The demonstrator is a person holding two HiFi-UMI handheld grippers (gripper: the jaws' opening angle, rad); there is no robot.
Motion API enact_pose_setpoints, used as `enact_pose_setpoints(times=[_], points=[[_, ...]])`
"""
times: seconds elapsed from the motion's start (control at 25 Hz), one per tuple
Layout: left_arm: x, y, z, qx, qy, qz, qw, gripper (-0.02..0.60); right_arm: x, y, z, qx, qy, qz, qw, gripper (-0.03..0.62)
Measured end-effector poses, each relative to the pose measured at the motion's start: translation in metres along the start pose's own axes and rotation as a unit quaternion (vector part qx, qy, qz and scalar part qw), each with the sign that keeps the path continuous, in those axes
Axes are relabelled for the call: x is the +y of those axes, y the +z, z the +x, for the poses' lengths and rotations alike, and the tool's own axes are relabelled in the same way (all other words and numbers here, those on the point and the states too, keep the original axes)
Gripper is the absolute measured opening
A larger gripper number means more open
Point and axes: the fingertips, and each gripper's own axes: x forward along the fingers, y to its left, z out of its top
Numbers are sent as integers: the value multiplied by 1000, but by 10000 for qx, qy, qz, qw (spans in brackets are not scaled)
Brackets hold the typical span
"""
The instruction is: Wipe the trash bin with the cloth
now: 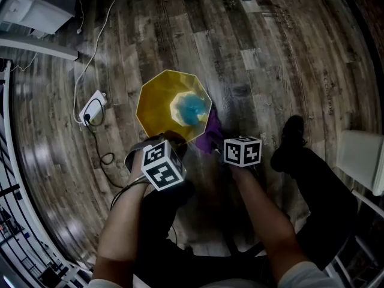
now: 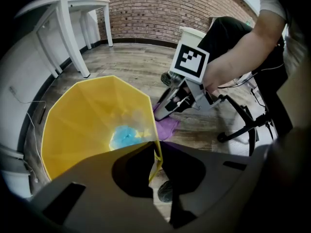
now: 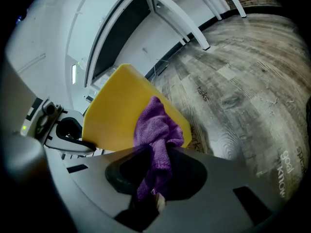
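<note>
A yellow faceted trash bin [image 1: 157, 104] stands on the wood floor, with a blue crumpled thing [image 1: 193, 107] at its bottom. My left gripper [image 1: 174, 139] is shut on the bin's near rim; in the left gripper view the rim edge [image 2: 155, 152] runs between the jaws. My right gripper [image 1: 217, 144] is shut on a purple cloth [image 1: 211, 132] at the bin's right side. In the right gripper view the cloth [image 3: 156, 127] bunches against the bin's outer wall [image 3: 114, 118]. The left gripper view also shows the right gripper [image 2: 170, 103] and the cloth [image 2: 166, 126].
A white power strip [image 1: 91, 108] with cables lies on the floor left of the bin. White table legs [image 2: 73, 38] stand behind it. A white seat [image 1: 360, 158] is at the right. The person's dark shoe [image 1: 291, 138] rests next to the right gripper.
</note>
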Motion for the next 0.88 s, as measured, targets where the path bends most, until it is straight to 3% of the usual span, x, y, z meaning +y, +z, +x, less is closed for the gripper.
enact_pose_setpoints(times=[0.88], points=[[-2,11,-3,-174,-39,-354,9992,32,-60,-47,73,845,-502,228,9949,89]])
